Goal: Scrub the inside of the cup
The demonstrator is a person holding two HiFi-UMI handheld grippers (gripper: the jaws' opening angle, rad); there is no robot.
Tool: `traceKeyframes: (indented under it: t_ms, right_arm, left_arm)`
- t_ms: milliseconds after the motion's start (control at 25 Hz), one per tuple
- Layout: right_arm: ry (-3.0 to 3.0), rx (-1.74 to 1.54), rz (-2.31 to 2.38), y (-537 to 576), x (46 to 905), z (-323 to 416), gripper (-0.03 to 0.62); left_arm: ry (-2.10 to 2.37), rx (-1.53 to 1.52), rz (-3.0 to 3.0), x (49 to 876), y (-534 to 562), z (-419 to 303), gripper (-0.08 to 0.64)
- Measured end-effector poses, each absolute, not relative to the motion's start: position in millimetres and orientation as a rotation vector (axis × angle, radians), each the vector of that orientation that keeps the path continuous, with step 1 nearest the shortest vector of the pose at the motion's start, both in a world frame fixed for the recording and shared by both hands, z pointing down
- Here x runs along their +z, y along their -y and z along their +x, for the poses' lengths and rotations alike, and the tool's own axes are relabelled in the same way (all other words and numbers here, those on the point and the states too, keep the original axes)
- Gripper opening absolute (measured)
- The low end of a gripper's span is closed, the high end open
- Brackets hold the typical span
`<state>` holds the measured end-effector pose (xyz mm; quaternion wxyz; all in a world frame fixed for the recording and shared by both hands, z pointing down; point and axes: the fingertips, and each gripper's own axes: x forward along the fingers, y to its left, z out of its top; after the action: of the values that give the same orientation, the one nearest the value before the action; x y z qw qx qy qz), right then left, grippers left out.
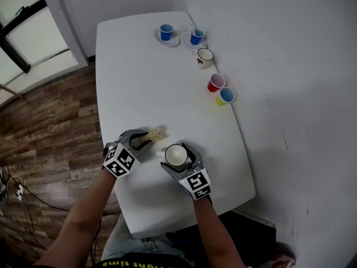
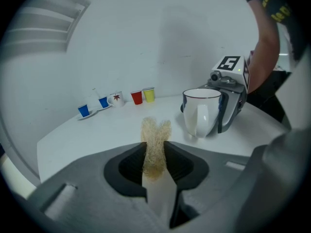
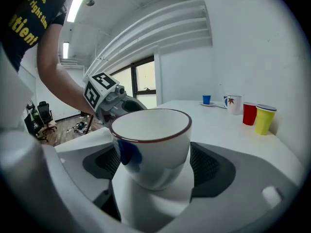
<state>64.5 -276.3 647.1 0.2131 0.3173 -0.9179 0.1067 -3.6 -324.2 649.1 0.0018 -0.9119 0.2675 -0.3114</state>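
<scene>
**Scrubber in the left gripper, cup in the right, side by side at the near table edge**

Nearest the person, two forearms reach over the near end of the white table (image 1: 139, 66), each hand carrying a gripper with a marker cube.

The left gripper (image 1: 146, 138) has its jaws clamped on a tan fibrous scrubber (image 1: 156, 133). In the left gripper view the pads pinch the lower part of the scrubber (image 2: 155, 140), and its frayed, two-lobed top sticks out past the jaw tips.

Just to its right, the right gripper (image 1: 177, 149) has its jaws closed on a white cup (image 1: 176, 155). The right gripper view shows the cup (image 3: 153, 140) upright between the two ribbed pads, its mouth facing up. It has a thin dark red rim line and a blue mark on its left side. From the left gripper view the cup (image 2: 200, 111) shows its handle, and its base sits at the tabletop; whether it rests there cannot be told. Scrubber and cup are near each other but apart.

Farther along the table's right edge stand a yellow cup (image 1: 225, 96) and a red cup (image 1: 216, 82), touching. Beyond them is a white mug with a leaf motif (image 1: 204, 57). Farthest are two blue cups on saucers (image 1: 166, 32). Wood flooring (image 1: 50, 110) lies left of the table.
</scene>
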Motion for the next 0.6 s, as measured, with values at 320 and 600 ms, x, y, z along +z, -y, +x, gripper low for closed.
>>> traceKeyframes:
  t_ms: [320,600]
  right_arm:
    - [2.521,0.234,0.868,274.7,646.9,62.7,0.393]
    - [2.515,0.145,0.895,269.2,642.2,61.5,0.391]
  left_arm:
    - [-0.868,-0.926,-2.873,633.5,315.7,-6.7,0.109]
    - [-0.852,-0.855,-2.872,602.5,301.0,-5.0,0.109]
